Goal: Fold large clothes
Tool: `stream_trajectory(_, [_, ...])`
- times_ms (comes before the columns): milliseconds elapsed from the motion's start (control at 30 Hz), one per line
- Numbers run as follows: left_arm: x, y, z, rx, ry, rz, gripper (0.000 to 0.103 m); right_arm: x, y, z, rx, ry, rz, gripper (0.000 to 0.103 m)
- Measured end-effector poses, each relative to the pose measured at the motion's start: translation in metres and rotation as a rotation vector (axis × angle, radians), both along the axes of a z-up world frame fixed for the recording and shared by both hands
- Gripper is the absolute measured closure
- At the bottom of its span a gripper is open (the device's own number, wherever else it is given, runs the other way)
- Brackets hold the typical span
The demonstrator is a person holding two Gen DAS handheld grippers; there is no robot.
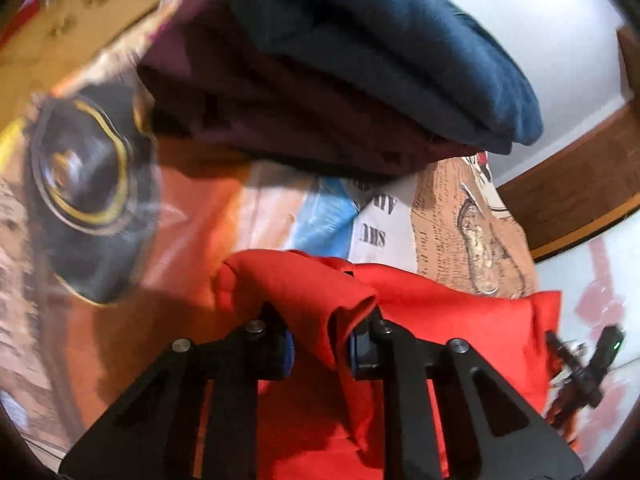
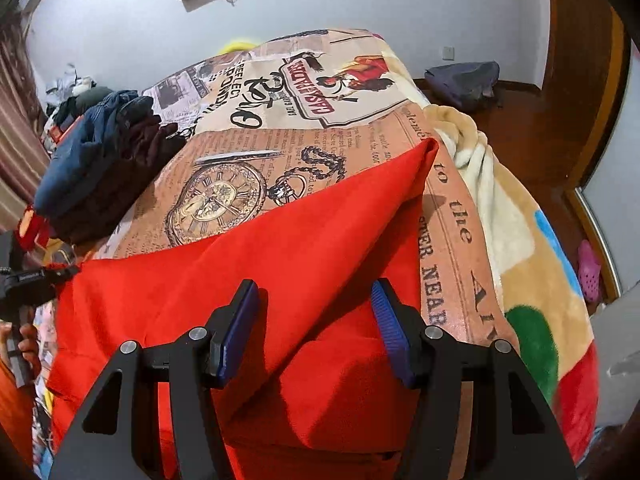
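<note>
A large red garment (image 2: 256,264) lies spread on the printed bedspread (image 2: 248,148), one corner reaching up and right. In the left wrist view my left gripper (image 1: 322,344) is shut on a bunched fold of the red garment (image 1: 460,312) at its edge. My right gripper (image 2: 314,320) hovers over the cloth with its blue pads (image 2: 236,332) wide apart, a fold ridge running under the gap, nothing pinched. The left gripper (image 2: 24,280) and a hand show at the left edge of the right wrist view.
A stack of folded clothes, navy (image 1: 380,48) on maroon (image 1: 280,128), sits on the bed just beyond the red garment. A fleece blanket (image 2: 520,248) hangs off the bed's right side. A wooden floor with a bag (image 2: 464,80) and a pink shoe (image 2: 588,272) lies beyond.
</note>
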State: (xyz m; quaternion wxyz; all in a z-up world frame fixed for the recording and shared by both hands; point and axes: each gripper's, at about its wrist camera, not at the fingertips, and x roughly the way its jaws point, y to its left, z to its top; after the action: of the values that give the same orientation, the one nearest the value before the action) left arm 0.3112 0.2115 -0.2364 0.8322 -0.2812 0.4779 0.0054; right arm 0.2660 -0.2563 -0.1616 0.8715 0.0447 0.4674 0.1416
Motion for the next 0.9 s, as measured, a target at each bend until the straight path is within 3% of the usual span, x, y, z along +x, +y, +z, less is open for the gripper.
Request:
stream_trajectory(67, [-0.008,0.005,0.005,0.054,-0.012,0.006,0.084,0.000,0.003,-0.001,-0.022,-0.007,0.005,0.048])
stream_trajectory(167, [-0.020,0.020,0.012,0.250,0.017,0.070,0.084,-0.002,0.009,-0.003,-0.072,-0.027,0.014,0.048])
stream_trajectory(233, [-0.027,0.032,0.009,0.323,0.068,0.089,0.084,-0.003,0.011,-0.002,-0.090,-0.030,0.013,0.048])
stream_trajectory(367, [-0.044,0.037,0.012,0.419,0.116,0.029,0.084,-0.002,0.010,0.006,-0.097,0.000,0.002,0.048])
stream_trajectory(567, [-0.060,0.004,0.047,0.462,0.024,-0.105,0.081,-0.013,0.008,0.043,-0.013,-0.009,-0.014,0.048])
stream_trajectory(700, [-0.050,-0.040,0.061,0.442,-0.055,-0.185,0.060,-0.027,0.026,0.069,0.024,-0.059,0.052,0.048])
stream_trajectory(800, [-0.041,-0.075,0.062,0.418,-0.080,-0.259,0.056,-0.033,0.046,0.068,0.004,-0.063,0.115,0.048])
stream_trajectory(900, [-0.035,-0.106,0.045,0.398,-0.050,-0.322,0.055,-0.037,0.063,0.049,-0.034,-0.022,0.164,0.048])
